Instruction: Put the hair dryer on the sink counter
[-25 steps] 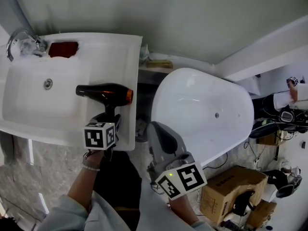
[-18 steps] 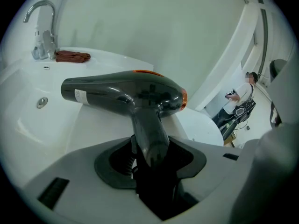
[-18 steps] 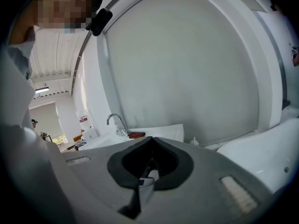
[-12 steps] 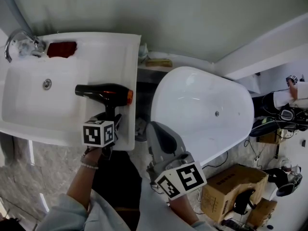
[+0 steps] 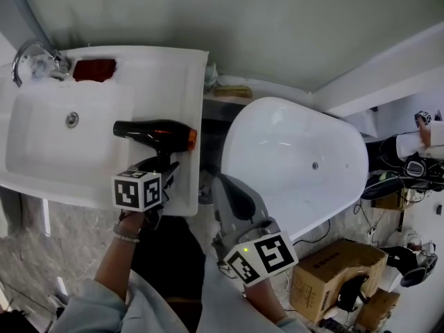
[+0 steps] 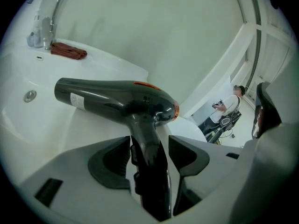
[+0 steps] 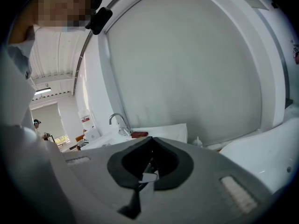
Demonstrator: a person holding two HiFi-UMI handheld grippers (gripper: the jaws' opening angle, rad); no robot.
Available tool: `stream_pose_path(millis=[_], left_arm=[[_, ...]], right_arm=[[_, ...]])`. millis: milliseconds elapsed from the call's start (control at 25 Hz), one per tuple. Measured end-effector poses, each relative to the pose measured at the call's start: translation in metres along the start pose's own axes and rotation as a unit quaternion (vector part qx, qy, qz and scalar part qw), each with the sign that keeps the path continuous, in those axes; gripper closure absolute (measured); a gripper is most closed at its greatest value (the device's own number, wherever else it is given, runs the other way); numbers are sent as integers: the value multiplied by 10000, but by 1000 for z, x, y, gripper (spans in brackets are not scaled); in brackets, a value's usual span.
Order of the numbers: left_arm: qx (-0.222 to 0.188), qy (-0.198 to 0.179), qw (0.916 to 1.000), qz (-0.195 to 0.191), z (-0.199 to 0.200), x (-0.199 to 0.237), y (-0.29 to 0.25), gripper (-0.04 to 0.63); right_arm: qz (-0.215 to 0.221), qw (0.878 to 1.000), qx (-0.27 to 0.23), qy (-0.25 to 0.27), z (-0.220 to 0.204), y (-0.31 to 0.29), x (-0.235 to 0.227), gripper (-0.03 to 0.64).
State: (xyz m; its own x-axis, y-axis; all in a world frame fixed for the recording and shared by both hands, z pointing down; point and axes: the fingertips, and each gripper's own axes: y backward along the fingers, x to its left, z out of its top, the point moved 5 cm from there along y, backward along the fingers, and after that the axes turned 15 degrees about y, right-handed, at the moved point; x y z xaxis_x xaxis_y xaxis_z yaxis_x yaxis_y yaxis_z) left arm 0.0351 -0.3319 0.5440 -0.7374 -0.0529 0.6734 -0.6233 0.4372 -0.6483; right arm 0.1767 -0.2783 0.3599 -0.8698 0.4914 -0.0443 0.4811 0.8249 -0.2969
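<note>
Between left tongs (image 6: 149,143), jaws just opened: hair dryer (image 6: 117,99) handle, end hidden.

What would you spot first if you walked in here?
The black hair dryer, lying on the right side of the sink counter. The left gripper has just been opening its jaws, with the handle between them. Further right sits a big white bathtub.

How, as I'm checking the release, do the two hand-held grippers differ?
The left hand-held gripper has just been opening, jaws apart round the hair dryer handle; the right hand-held gripper is shut, empty. Left is over the sink counter, right by the bathtub. Both carry marker cubes.
</note>
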Motion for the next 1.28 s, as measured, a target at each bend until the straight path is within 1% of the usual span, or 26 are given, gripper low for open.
stream_pose_path(millis=[120,440,560,720,880,920,960,1000,1080,1160,1280], left_arm=[[-103,116,9999,-69,3,-1,11,354],[-383,233,9986,-279,11,-1,46,354],[-561,62,9978,-347,16,-4,66,356],[-815,-155,9949,-566,24,-15,95,358],[-1124,-226,9900,-821,29,-28,118,420],[-1241,-223,9883,-858,31,-30,125,450],[-1366,-238,9864,-881,33,-32,132,501],[-1476,-282,9845,-899,35,-35,138,536],[-1614,-447,9814,-936,39,-40,149,583],[-1669,-626,9790,-991,42,-44,156,590],[-1702,-768,9761,-1114,44,-48,165,591]], right_arm=[[40,10000,-38,34,3,0,5,619],[92,9998,-124,133,11,1,19,618],[123,9997,-155,164,15,1,25,619],[158,9994,-204,211,19,0,32,618],[186,9992,-254,256,24,-1,44,618],[189,9991,-269,265,26,-2,48,619],[186,9991,-284,272,27,-2,51,620],[176,9990,-298,279,29,-2,54,619],[139,9990,-318,292,30,0,58,620],[91,9990,-330,301,31,2,62,619],[11,9990,-335,303,30,5,68,619]])
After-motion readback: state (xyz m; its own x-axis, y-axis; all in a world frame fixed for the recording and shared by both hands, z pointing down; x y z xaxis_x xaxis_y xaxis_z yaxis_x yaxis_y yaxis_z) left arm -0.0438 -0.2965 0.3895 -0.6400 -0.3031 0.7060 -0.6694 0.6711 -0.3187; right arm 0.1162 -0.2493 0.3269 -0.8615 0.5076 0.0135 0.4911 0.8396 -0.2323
